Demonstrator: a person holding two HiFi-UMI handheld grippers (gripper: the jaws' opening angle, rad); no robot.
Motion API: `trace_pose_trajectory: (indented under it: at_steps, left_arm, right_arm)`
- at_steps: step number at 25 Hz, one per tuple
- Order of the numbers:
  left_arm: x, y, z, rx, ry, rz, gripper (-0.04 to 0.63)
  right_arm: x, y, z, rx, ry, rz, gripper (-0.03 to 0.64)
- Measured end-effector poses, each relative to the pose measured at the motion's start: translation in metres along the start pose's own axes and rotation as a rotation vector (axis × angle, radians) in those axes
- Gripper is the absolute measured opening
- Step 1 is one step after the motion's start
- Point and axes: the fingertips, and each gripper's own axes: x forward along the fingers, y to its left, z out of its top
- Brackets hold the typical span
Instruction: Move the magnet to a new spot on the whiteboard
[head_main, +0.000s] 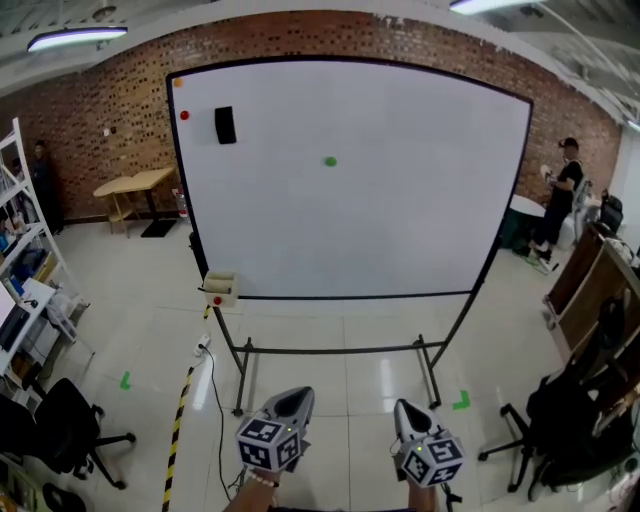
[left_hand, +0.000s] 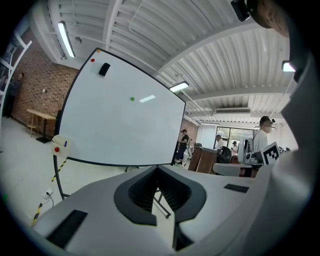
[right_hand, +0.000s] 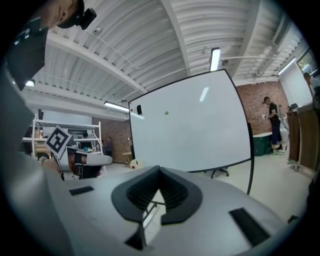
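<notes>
1. Closest in: the left hand-held gripper (head_main: 296, 394) and the right hand-held gripper (head_main: 403, 406) sit side by side at the bottom of the head view, both aimed at the board. On each one the jaws are pinched together with nothing between them, which their own views show pretty clearly.
2. Next out is bare floor, then the legs of the stand. So the whiteboard (head_main: 400, 220) is well apart from both hands, and neither is anywhere near reaching it yet.
3. On the board, low at the left edge, there's a small tray (head_main: 219, 288). Up in the top left corner are a black eraser (head_main: 225, 125) and a red magnet (head_main: 184, 115) just beside it.
4. The green magnet (head_main: 330, 161) sits alone in the upper middle of the board. I'm guessing that's the one to move, though the red dot could be it too; the task doesn't say which.
5. The bit that matters: the green magnet is ahead of and well above both grippers, in line with the gap between them. In the head view it's a touch closer to the left one's line.
6. It's a round dot, so there's no long axis to line up with. Either hand would have to go forward and up, and open first.
</notes>
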Motion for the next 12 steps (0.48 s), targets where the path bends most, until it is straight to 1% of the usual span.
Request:
trace_pose_trajectory:
  at_steps: [6,9,12]
  left_arm:
    - [-0.034,0.058,0.023,0.031,-0.020,0.084,0.000]
    - [-0.042,0.078,0.032,0.039,-0.028,0.091,0.000]
    - [-0.046,0.086,0.037,0.055,-0.029,0.079,0.000]
  right_arm:
    - [0.023,0.030,0.024,-0.035,-0.035,-0.012,0.012]
    - [0.035,0.049,0.035,-0.037,-0.053,-0.014,0.011]
    - [0.043,0.063,0.039,-0.039,-0.053,-0.025,0.011]
